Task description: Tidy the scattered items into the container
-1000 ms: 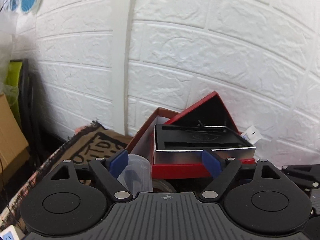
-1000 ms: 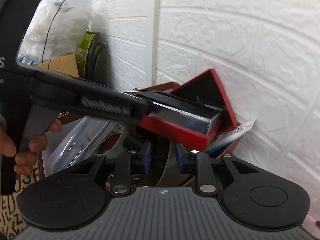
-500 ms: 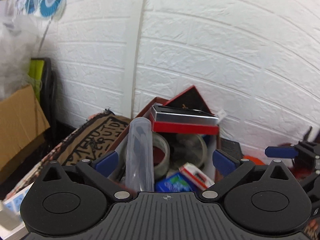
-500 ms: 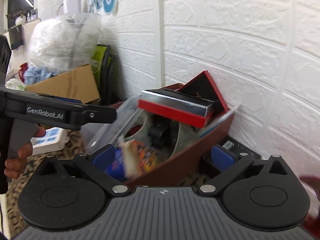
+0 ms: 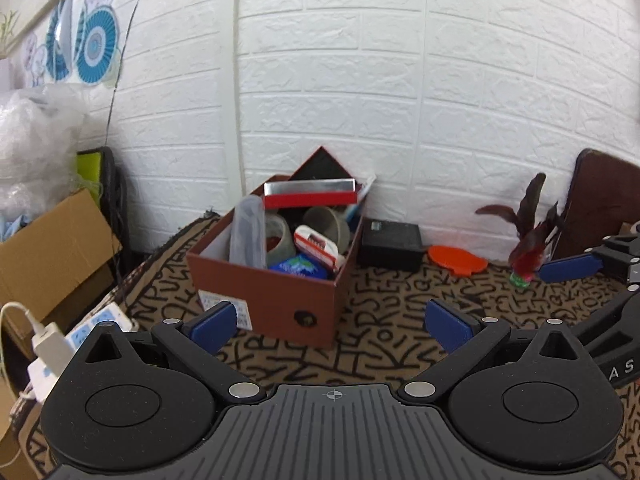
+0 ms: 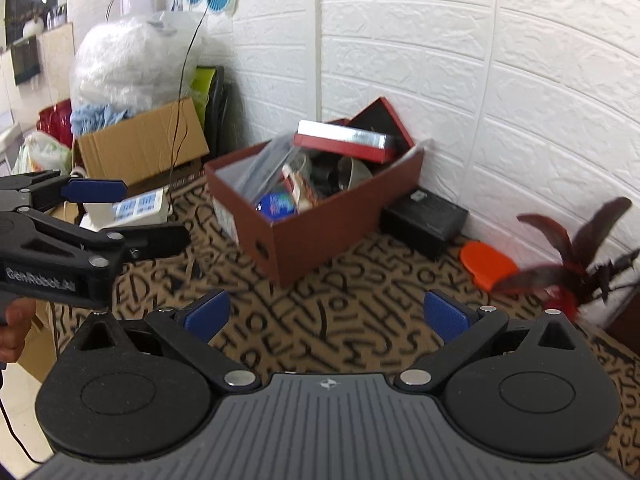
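Note:
A brown cardboard box (image 5: 276, 292) (image 6: 320, 224) stands on the patterned rug against the white wall. It holds a red and silver case (image 5: 310, 194) (image 6: 344, 140), a clear plastic case (image 5: 248, 232), tape rolls (image 5: 326, 222) and a blue packet (image 5: 298, 266). My left gripper (image 5: 330, 322) is open and empty, well back from the box. My right gripper (image 6: 326, 316) is open and empty, also back from it. A black box (image 5: 390, 244) (image 6: 424, 218), an orange lid (image 5: 456, 258) (image 6: 486, 266) and a feather shuttlecock (image 5: 528, 236) (image 6: 576, 268) lie on the rug right of the brown box.
An open cardboard carton (image 5: 48, 248) (image 6: 140, 144) and a white power strip (image 5: 88, 328) (image 6: 136, 206) lie to the left. A brown board (image 5: 600, 204) leans at the far right. A plastic bag (image 6: 124, 64) sits above the carton.
Both grippers have pulled back from the brown box and opened wide. The red and silver case and the clear case now rest in the box.

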Available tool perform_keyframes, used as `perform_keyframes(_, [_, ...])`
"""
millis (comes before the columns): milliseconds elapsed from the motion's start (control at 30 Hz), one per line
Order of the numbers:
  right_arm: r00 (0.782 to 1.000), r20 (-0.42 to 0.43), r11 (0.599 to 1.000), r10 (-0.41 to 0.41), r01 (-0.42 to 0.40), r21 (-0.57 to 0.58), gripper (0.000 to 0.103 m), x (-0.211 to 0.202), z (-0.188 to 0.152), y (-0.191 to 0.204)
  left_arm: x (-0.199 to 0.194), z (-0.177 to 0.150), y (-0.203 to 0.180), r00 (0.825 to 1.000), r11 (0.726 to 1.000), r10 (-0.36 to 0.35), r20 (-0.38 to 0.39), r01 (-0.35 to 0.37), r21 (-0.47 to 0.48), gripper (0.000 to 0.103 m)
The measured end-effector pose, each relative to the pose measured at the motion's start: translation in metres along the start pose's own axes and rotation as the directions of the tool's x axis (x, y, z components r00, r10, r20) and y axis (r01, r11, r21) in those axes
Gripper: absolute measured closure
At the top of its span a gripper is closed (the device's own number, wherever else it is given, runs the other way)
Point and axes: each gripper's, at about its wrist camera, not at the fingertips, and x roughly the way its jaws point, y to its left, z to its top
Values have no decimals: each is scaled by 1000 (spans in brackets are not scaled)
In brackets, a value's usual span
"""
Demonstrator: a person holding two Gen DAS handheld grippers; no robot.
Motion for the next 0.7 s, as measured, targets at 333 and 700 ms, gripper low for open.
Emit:
perform_keyframes(333, [1000, -12, 1000, 6, -6, 20, 0, -5, -17, 8, 5, -3, -4, 997, 999, 44, -59, -43, 16, 0])
perform_keyframes(700, [1000, -20, 1000, -4, 4, 14, 0, -1, -16, 9, 17, -6, -1, 994, 998, 57, -92, -58, 0, 0])
